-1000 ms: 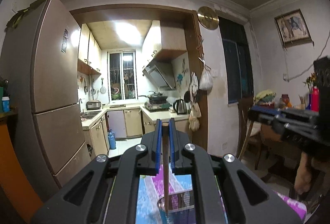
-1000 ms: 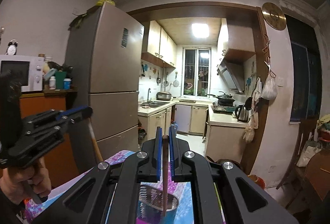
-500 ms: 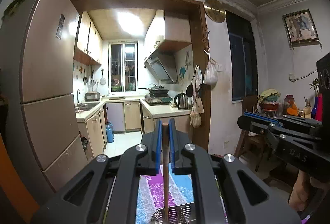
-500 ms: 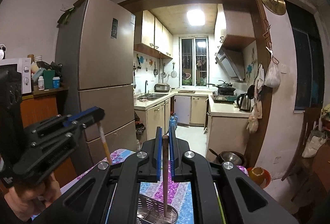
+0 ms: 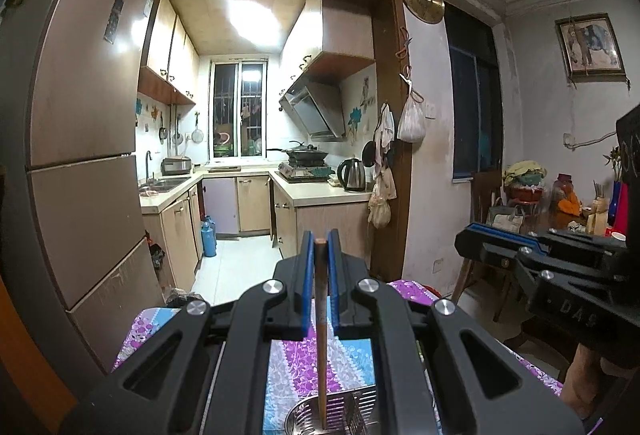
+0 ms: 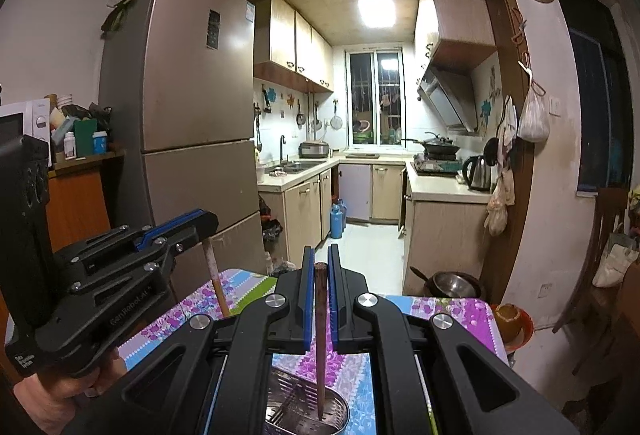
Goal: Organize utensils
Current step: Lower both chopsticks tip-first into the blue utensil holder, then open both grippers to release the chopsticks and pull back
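- Chopsticks are what we hold, one in each gripper: the left gripper (image 5: 319,247) has its blue-padded fingers (image 5: 307,275) clamped together on a light wooden chopstick (image 5: 321,335), which hangs almost upright, its lower tip down in the metal utensil holder (image 5: 348,409) at the bottom edge of the left wrist view.
- Our right gripper (image 6: 319,267) is likewise pinched shut on a darker brown chopstick (image 6: 319,335), upright, with its pointed tip inside the round perforated holder (image 6: 296,411).
- We cannot tell whether either tip touches the bottom of the holder.
- That holder stands on a table covered by a purple, blue and white flowered cloth (image 6: 452,315), on the near part of the table below both grippers.
- Seen from the right wrist, the left gripper (image 6: 208,223) sits to the left, a hand (image 6: 60,391) wrapped round its grip, and the light chopstick (image 6: 214,279) slants down from its tips.
- Seen from the left wrist, the right gripper (image 5: 466,235) sits to the right, apart from the left one.
- Beyond the far edge of the table we see a tall fridge (image 5: 80,155) on the left.
- Farthest off, a kitchen counter carries a kettle (image 5: 352,175) at its near end and a stove with a pan (image 5: 304,155) behind it.
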Available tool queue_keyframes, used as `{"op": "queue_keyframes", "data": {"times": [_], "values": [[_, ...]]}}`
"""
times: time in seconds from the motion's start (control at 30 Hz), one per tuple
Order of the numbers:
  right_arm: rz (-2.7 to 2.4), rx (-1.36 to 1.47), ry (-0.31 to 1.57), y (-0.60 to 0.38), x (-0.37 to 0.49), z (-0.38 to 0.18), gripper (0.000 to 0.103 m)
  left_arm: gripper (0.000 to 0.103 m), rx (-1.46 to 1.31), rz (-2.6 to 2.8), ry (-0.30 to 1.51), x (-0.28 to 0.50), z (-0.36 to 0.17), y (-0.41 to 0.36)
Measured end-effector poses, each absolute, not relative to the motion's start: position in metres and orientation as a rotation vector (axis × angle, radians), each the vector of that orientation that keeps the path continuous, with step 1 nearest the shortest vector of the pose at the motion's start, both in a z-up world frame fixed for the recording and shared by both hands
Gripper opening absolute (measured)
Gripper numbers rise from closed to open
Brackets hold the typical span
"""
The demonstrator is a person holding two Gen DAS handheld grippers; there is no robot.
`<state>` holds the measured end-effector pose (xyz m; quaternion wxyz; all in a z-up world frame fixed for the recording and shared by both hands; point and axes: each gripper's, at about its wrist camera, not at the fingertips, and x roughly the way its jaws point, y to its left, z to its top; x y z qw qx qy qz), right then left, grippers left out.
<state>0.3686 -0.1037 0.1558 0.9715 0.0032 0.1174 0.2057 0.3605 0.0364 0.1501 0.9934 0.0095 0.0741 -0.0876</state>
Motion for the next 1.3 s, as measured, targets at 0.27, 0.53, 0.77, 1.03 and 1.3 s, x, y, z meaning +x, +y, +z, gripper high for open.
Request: {"op": "queue_keyframes", "data": {"times": [0.27, 0.53, 0.77, 1.03, 1.3], "values": [[0.416, 0.016, 0.273, -0.103, 0.38, 0.139, 0.008, 0.006, 0.009, -0.17, 0.182, 0.369, 0.138, 0.039], [0.407, 0.019, 0.276, -0.106, 0.381, 0.137, 0.008, 0.006, 0.008, -0.165, 0.193, 0.372, 0.137, 0.04], [0.4, 0.027, 0.248, -0.115, 0.363, 0.15, 0.008, 0.007, 0.006, -0.154, 0.188, 0.354, 0.136, 0.043], [0.466, 0.033, 0.113, -0.146, 0.258, 0.174, 0.034, 0.059, 0.069, -0.193, 0.12, 0.228, 0.116, 0.054], [0.496, 0.052, 0.078, -0.186, 0.117, 0.099, 0.041, 0.059, 0.091, -0.205, 0.287, 0.098, -0.01, 0.074]]}}
